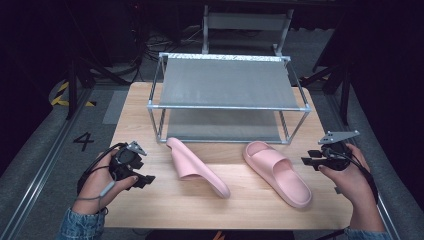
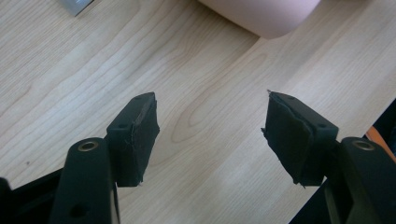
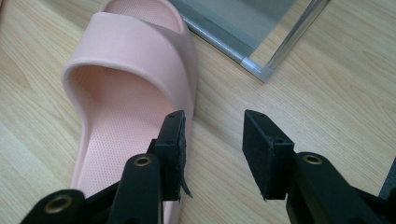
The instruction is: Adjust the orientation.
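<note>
Dark floor and cabling ringed the wooden surface [image 1: 150, 200], which carried a two-tier metal rack [image 1: 227, 97] toward its far edge. Two pink slippers lay in front of the rack, well apart from each other: the left slipper [image 1: 195, 167] tipped on its side just before the rack's left front leg, the right slipper [image 1: 277, 172] sole-down before the rack's right front leg, its toe end toward the rack. Neither had been lifted yet, and both rack shelves stood bare.

Judging by the layout, the work was to put the slippers on the rack, and the step in hand was the approach before the first grasp. The next move likely called for bringing a tool onto a slipper's edge or strap, closing on it firmly enough that the soft foam did not slip, then lifting clear of the rack's front bar.

The right tool [image 1: 314, 161] hovered right of the right slipper, near the rack's right front leg; in the right gripper view [image 3: 212, 156] its jaws stood apart with nothing between them, one jaw over the slipper's rim, though touch could not be told. The left tool [image 1: 142, 180] sat left of the tipped slipper, its jaws wide [image 2: 210, 140] over bare wood, holding nothing.
</note>
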The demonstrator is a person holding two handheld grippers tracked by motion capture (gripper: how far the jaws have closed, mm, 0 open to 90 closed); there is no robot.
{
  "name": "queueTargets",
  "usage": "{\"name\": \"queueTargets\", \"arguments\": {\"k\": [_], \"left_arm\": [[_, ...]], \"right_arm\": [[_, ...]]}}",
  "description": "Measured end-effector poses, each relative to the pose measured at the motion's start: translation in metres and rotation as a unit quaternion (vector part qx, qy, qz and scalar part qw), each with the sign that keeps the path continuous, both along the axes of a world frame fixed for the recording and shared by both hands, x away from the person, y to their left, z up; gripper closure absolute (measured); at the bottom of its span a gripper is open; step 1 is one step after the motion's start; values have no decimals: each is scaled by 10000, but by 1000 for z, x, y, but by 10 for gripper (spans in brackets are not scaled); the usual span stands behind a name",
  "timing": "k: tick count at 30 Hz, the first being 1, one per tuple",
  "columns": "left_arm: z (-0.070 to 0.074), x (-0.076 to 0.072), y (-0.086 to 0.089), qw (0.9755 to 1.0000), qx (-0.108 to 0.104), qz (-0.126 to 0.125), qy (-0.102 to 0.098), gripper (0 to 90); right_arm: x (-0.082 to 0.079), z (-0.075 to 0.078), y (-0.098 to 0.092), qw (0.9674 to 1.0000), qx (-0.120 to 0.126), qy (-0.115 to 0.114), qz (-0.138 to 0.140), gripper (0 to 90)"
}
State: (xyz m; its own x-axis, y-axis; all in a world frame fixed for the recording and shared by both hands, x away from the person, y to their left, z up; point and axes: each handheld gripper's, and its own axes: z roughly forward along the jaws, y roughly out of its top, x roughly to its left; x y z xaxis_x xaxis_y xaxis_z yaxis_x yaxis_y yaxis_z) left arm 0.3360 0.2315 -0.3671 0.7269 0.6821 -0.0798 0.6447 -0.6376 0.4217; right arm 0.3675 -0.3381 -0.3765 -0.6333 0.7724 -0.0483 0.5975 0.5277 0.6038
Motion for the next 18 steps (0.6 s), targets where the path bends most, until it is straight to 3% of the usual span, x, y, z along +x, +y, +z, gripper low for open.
{"name": "queueTargets", "arguments": {"k": [2, 12, 18], "left_arm": [[-1, 0, 1, 9998, -167, -82, 8, 396], [0, 0, 0, 9995, -226, -198, -21, 417], [3, 1, -4, 9986, -466, -234, -6, 467]], "right_arm": [[-1, -1, 0, 10000, 67, -8, 57, 597], [-4, -1, 3, 9996, 180, 62, 219, 600], [-3, -3, 3, 9994, 240, 43, 263, 582]]}}
